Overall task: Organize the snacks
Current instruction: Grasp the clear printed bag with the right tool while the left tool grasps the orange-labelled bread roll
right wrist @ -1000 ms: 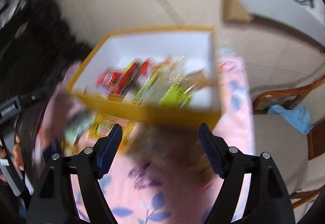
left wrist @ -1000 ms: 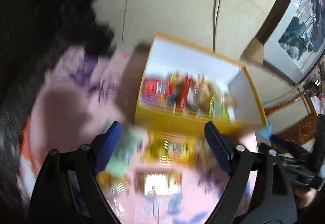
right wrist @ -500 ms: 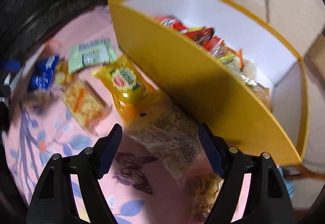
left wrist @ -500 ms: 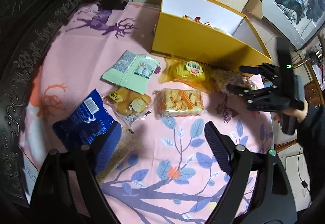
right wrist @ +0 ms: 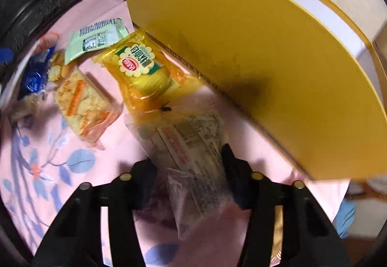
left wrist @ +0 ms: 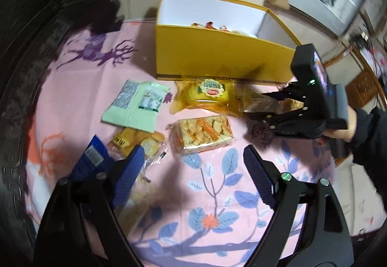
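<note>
A clear snack packet [right wrist: 193, 153] with printed red and grey text lies on the pink patterned tablecloth [right wrist: 101, 146], directly between the fingers of the right gripper [right wrist: 187, 170]. The jaws are closing around it, one finger on either side; whether the pads already press it cannot be told. Just ahead of that gripper lies a yellow packet [right wrist: 140, 68], touching the clear one, and to the gripper's right stands the yellow box [right wrist: 254, 54], with more snacks [left wrist: 210, 25] showing over its wall in the left wrist view.

The left gripper [left wrist: 193, 170] hangs spread wide above the cloth with nothing between its fingers. Ahead of it lies an orange-striped cracker packet [left wrist: 202, 129]; further ahead and to its left a pale green packet [left wrist: 135, 102]. Beside its left finger sit a biscuit packet [left wrist: 135, 138] and a blue packet [left wrist: 89, 163]. To its front right a person's hand [left wrist: 348, 126] holds the right gripper.
</note>
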Demonstrator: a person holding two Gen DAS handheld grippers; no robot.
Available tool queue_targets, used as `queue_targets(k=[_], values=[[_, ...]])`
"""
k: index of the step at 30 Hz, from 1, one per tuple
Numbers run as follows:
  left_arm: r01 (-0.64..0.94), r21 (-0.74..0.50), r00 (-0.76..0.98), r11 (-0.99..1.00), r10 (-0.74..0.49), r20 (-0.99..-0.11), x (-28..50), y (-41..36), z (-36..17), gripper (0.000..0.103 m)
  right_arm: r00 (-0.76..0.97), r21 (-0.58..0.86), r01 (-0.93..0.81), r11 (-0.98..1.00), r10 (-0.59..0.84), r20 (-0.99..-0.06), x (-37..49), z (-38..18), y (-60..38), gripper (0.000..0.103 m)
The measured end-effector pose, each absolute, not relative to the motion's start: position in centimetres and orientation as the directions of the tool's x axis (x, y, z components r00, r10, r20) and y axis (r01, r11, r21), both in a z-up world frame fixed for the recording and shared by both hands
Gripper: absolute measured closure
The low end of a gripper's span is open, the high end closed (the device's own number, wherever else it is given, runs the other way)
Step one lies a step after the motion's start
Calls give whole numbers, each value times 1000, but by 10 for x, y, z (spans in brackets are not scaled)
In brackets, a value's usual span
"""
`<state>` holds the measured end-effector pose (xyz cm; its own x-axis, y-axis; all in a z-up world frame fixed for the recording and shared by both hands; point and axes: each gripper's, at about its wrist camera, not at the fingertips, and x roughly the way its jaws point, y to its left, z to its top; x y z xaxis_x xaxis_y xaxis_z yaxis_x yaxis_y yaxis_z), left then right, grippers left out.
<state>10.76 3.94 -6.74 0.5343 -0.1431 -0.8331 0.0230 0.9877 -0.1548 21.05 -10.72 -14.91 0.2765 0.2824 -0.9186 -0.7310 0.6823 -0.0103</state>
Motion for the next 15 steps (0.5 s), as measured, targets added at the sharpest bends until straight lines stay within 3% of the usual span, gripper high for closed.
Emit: queue_targets(k=[6, 15], values=[[191, -215, 461, 958, -281, -842, 138, 32, -97, 17, 219, 32, -684, 729, 246, -944, 151, -148, -116, 52], [463, -188, 283, 866, -345, -895, 194, 14, -130, 14, 199, 192, -498, 846, 327, -924, 125, -145, -151, 52]])
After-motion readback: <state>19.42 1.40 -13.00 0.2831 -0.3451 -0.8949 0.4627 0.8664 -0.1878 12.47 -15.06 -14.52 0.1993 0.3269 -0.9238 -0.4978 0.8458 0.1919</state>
